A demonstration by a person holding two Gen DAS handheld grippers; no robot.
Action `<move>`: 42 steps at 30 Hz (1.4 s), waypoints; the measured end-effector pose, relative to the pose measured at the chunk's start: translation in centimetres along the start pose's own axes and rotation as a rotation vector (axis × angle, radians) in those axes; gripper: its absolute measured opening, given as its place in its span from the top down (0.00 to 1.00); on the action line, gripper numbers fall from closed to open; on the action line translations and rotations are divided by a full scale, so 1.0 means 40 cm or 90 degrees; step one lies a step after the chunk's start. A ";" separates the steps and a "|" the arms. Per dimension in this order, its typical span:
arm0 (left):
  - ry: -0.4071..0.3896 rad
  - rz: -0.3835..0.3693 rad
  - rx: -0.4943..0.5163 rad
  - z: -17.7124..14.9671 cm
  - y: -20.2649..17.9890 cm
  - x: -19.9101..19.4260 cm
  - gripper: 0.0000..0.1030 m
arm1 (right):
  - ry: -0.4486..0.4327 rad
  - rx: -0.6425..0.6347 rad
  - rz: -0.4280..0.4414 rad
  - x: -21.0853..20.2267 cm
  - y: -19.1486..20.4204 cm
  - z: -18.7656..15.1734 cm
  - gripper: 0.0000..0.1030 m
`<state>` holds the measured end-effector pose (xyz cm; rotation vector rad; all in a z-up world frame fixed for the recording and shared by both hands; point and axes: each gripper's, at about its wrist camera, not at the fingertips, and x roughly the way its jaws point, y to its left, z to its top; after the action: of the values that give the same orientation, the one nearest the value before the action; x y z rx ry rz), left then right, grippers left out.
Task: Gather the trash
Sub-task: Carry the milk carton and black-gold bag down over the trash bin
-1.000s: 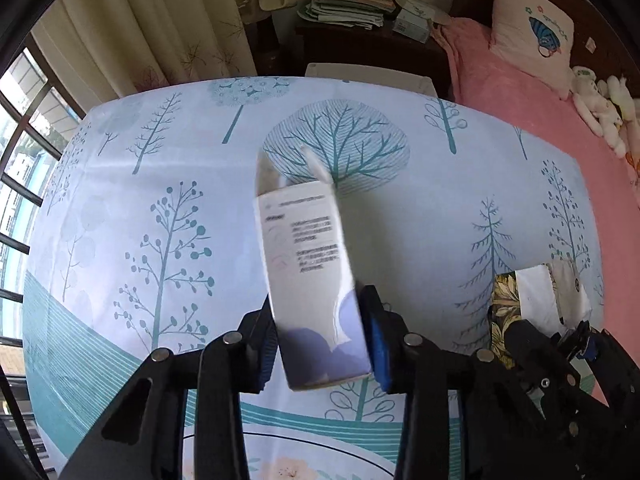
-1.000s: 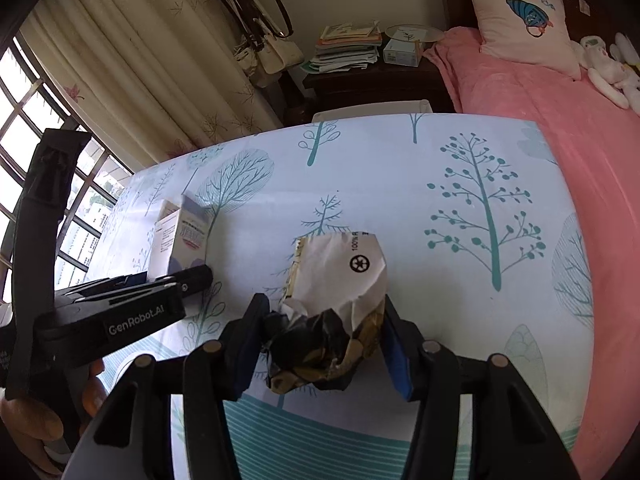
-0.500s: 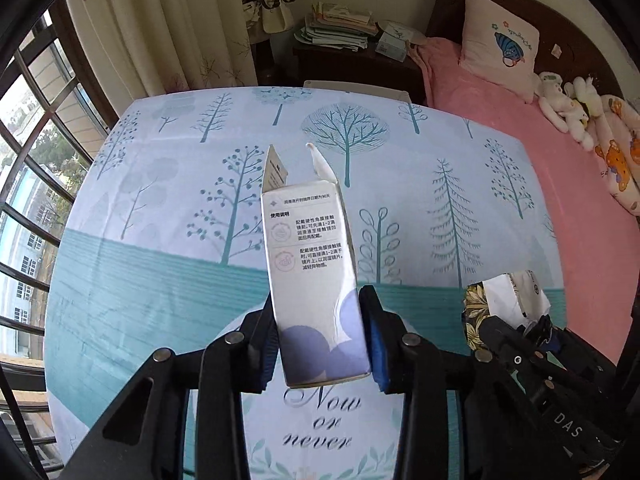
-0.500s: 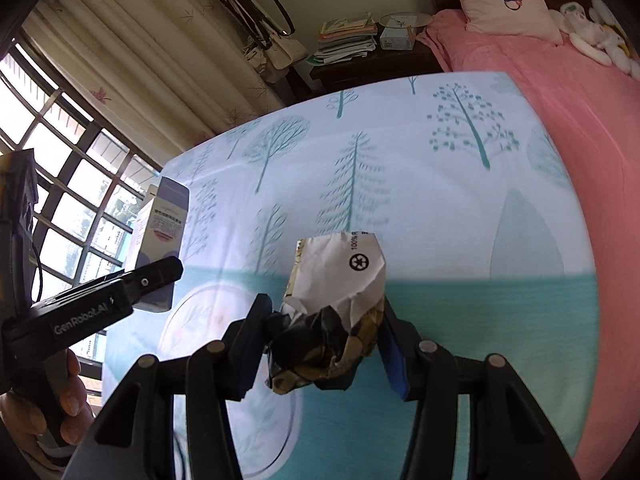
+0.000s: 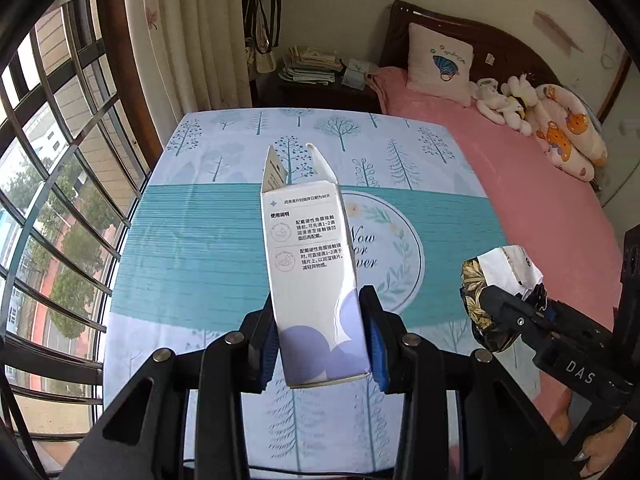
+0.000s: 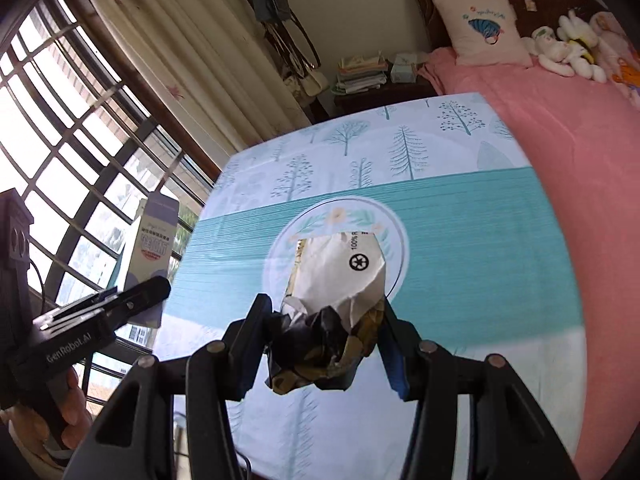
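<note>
My left gripper point(image 5: 320, 340) is shut on a white carton box point(image 5: 308, 272) with open top flaps and purple circles at its base, held high above the table. It also shows at the left of the right wrist view point(image 6: 154, 248). My right gripper point(image 6: 326, 340) is shut on a crumpled paper wrapper point(image 6: 336, 304), white with a black and gold print. The wrapper and right gripper show at the right of the left wrist view point(image 5: 496, 288). Both are lifted well clear of the tablecloth.
The table point(image 5: 200, 248) has a teal and white tree-print cloth. A barred window point(image 5: 48, 208) and curtain point(image 5: 192, 32) are on the left. A pink bed point(image 5: 540, 184) with a pillow and plush toys lies on the right. A nightstand with stacked papers point(image 5: 312, 68) stands behind.
Both grippers have risen and pulled back from the table with their items still held. The table now looks smaller and farther, and more of the room shows.
</note>
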<state>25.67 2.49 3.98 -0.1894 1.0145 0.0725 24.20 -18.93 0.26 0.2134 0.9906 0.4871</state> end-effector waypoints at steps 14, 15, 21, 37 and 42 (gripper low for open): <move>0.001 -0.050 0.047 -0.374 0.174 -0.259 0.65 | -0.009 -0.005 -0.049 -0.185 0.250 -0.375 0.51; 0.009 -0.052 0.050 -0.400 0.180 -0.261 0.65 | -0.005 -0.008 -0.051 -0.191 0.255 -0.395 0.51; 0.056 -0.057 0.061 -0.517 0.188 -0.239 0.65 | 0.045 -0.037 -0.076 -0.192 0.265 -0.508 0.51; 0.144 -0.076 0.077 -0.732 0.117 -0.028 0.65 | 0.198 0.028 -0.107 0.029 0.044 -0.752 0.50; 0.178 -0.071 0.083 -0.809 0.102 0.114 0.65 | 0.226 0.032 -0.108 0.155 -0.028 -0.814 0.50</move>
<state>0.39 0.18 -17.03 -0.1392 1.2810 -0.1249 -0.07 -18.38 -22.37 0.0869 1.3568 0.3498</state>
